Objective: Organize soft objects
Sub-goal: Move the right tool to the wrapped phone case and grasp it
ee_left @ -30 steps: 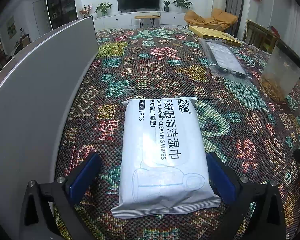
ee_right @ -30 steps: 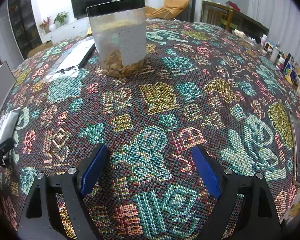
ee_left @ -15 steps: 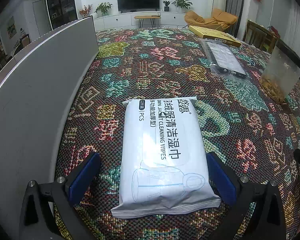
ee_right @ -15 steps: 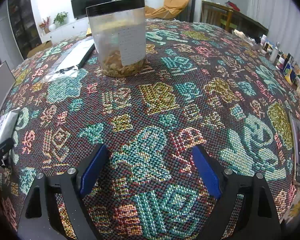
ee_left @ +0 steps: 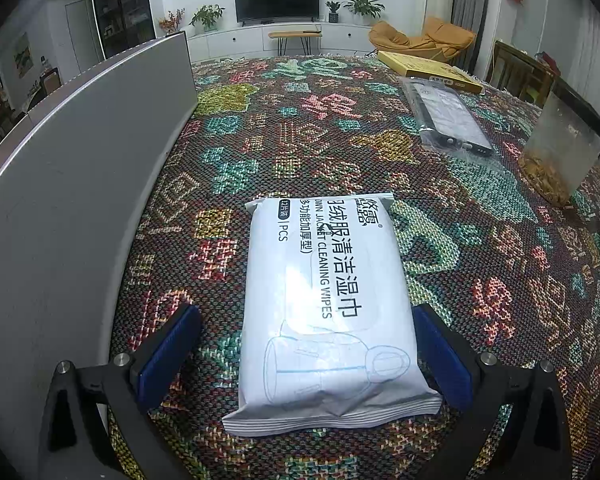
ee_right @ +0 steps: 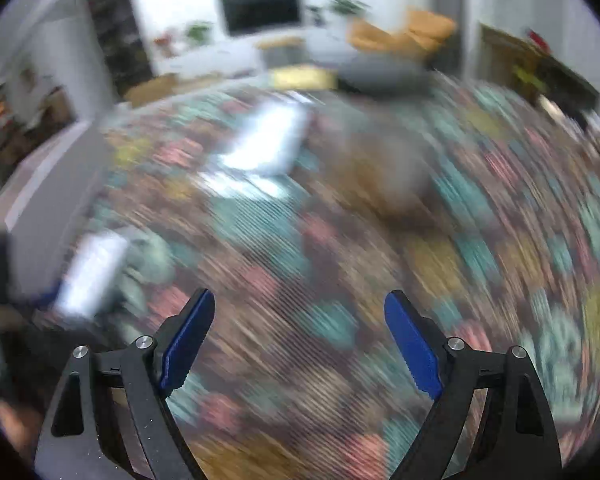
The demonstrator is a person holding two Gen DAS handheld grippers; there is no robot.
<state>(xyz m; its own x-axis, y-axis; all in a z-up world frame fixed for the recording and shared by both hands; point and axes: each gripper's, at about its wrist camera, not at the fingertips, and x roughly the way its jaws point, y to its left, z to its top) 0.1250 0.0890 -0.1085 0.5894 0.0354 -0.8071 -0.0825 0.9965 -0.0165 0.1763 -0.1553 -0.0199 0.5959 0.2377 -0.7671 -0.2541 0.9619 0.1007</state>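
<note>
A white pack of cleaning wipes (ee_left: 327, 304) is seen lying flat on the patterned tablecloth (ee_left: 480, 240), toward the table's left edge, just beside the grey panel (ee_left: 80, 184) that stands along that edge. The left gripper (ee_left: 306, 354) is held low over the cloth with its blue pads (ee_left: 168, 354) spread wide, one to each side of the pack's near end; the right pad appears to be touching or almost touching the wrapper, the left pad stands apart from it. Nothing is held. The pack is judged light, soft and compressible: a film wrapper over stacked damp sheets, likely slick and prone to dent or slide rather than break. A hold across the short width, at the thick body and not on the flat crimped end seam, is judged best; the seam would probably fold or slip. The wrapper is printed with dark Chinese characters, the words "CLEANING WIPES", a pale blue line drawing near the close end, and a resealable flap at the middle. The right wrist view is heavily smeared by motion; the right gripper (ee_right: 300, 340) is seen wide apart and empty above the cloth, and a white blur at that view's left is probably the pack, though it cannot be told for certain.
</note>
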